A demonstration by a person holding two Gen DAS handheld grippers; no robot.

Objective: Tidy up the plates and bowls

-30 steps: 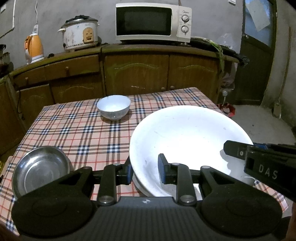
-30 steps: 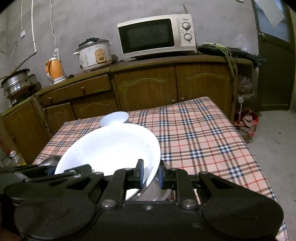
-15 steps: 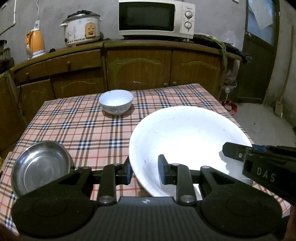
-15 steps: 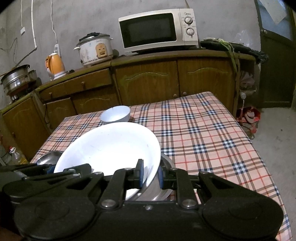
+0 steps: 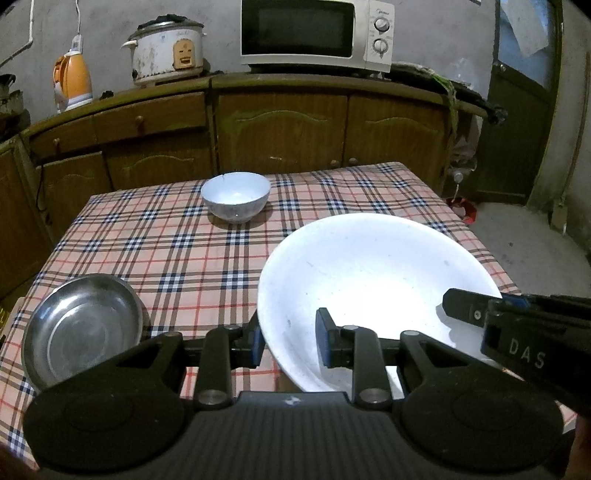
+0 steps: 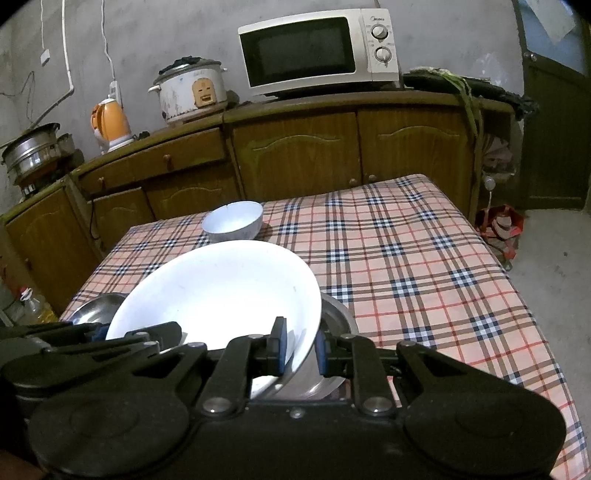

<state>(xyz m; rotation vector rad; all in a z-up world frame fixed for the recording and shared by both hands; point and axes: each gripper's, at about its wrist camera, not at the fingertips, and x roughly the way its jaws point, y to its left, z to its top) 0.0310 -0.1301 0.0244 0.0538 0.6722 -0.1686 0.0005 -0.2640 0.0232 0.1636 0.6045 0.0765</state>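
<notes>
A large white plate [image 5: 373, 288] is held above the checked table by both grippers. My left gripper [image 5: 289, 341] is shut on its near left rim. My right gripper [image 6: 300, 349] is shut on its right rim, and the plate [image 6: 221, 291] tilts up in that view. A steel plate [image 6: 332, 332] lies on the table under the white plate's right side. A steel bowl [image 5: 81, 328] sits at the near left. A small white bowl [image 5: 235, 195] stands at the far middle of the table, also in the right wrist view [image 6: 232, 221].
The table [image 6: 424, 266] has a plaid cloth; its right edge drops to the floor. Behind it stand wooden cabinets [image 5: 280, 125] with a microwave [image 5: 314, 35], a rice cooker [image 5: 168, 48] and an orange kettle [image 5: 72, 81].
Both grippers have lifted the white plate higher and drawn back a little. The steel plate beneath it now shows in the right wrist view.
</notes>
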